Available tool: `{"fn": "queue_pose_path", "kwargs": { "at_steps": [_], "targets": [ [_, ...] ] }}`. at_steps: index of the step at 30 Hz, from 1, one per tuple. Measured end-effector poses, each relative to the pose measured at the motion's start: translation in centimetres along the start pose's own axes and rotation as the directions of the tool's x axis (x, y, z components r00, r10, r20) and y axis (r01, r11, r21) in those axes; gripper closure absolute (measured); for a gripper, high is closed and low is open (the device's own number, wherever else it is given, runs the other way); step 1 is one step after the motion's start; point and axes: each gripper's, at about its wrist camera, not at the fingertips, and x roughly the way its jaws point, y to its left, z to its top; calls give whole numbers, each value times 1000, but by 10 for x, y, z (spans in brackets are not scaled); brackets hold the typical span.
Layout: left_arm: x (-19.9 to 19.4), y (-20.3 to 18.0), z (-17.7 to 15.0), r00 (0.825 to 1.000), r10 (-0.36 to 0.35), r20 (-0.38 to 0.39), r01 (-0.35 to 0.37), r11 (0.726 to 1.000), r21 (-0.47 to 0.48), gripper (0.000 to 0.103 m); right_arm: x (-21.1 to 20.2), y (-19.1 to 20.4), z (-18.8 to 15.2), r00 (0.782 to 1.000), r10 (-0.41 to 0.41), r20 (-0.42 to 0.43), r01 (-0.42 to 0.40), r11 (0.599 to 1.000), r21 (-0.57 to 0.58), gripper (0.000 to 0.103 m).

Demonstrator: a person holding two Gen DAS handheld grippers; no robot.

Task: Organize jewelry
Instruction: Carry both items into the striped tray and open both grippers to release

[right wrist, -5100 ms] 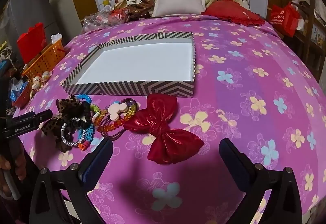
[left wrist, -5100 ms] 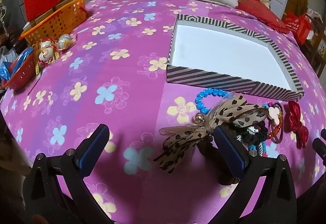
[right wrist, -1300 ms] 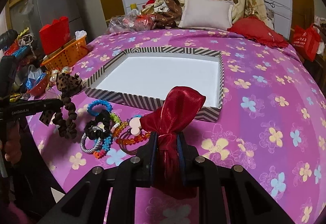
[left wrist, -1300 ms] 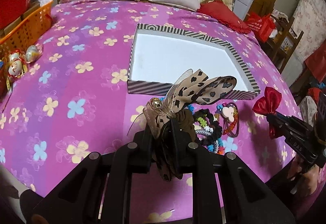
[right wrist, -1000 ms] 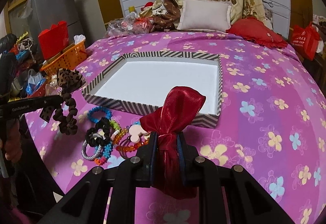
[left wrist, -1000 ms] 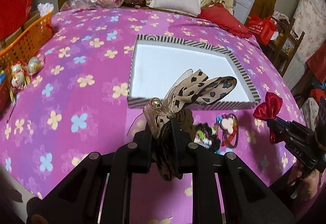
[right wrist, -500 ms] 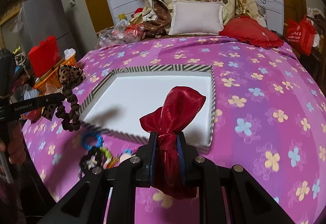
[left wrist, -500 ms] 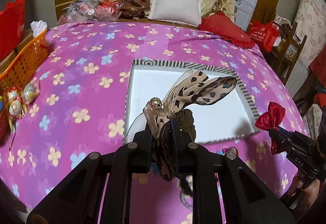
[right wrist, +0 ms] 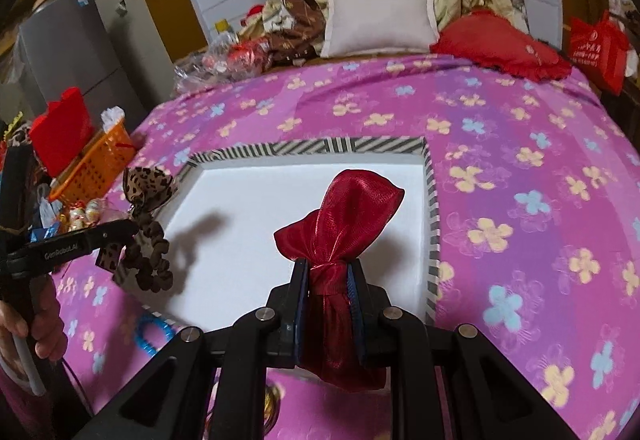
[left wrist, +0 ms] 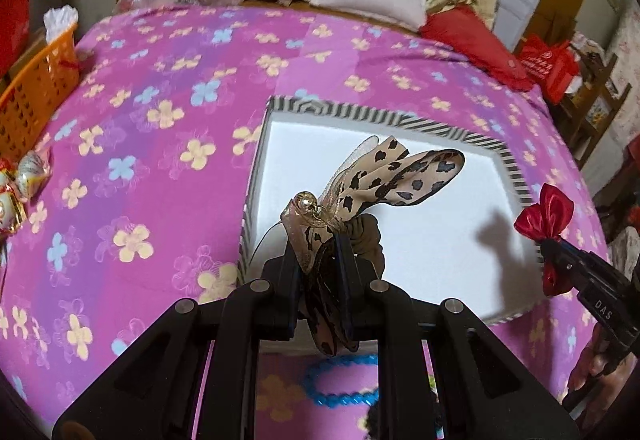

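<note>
My left gripper (left wrist: 320, 252) is shut on a leopard-print bow scrunchie (left wrist: 384, 176) and holds it above the near left part of the striped box (left wrist: 360, 116), which has a white floor. My right gripper (right wrist: 326, 272) is shut on a shiny red bow (right wrist: 348, 208) and holds it above the box (right wrist: 320, 148). The red bow also shows at the right of the left wrist view (left wrist: 546, 208). The leopard bow shows at the left of the right wrist view (right wrist: 144, 184). A blue bead bracelet (left wrist: 340, 380) lies on the cloth before the box.
A pink flowered cloth (left wrist: 140, 140) covers the table. An orange basket (left wrist: 32, 88) and wrapped sweets (left wrist: 20, 180) stand at the left edge. Pillows (right wrist: 380, 20) and a red cushion (right wrist: 500, 44) lie at the far end.
Both grippers have risen and moved forward with their bows, from over the jewelry pile to above the box. The pile has dropped almost out of view.
</note>
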Motion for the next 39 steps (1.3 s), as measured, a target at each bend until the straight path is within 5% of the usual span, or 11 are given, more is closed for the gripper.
{"fn": "queue_pose_path", "kwargs": {
  "at_steps": [13,15,16,17,20,24,29,39],
  "targets": [
    [38,9,-5,995,72,-63,-72,997,3,84,48,-11,-7,992,-78,-98,78,997,-6,85],
    [38,9,-7,995,79,-54,-79,997,6,77,48,-11,-8,991,-84,-105,84,996,-4,69],
    [36,9,-8,996,68,-49,-68,998,7,74,45,-11,-9,992,-82,-96,82,997,-4,50],
    [35,9,-8,998,53,-46,-53,999,7,68,43,-9,-9,994,-72,-82,72,997,-7,42],
    [25,6,-10,999,40,-14,-40,999,14,40,33,-2,-11,995,-71,-66,70,997,-20,37],
    [6,2,-13,998,52,24,-52,999,15,28,13,7,-16,998,-50,-33,50,998,-28,37],
    [-21,-2,-23,995,72,74,-74,997,30,27,-13,21,-26,999,-50,6,51,997,-52,29],
    [-56,-8,-65,990,94,103,-99,994,52,27,-52,45,-64,998,-53,30,56,993,-105,28]
  ]
}}
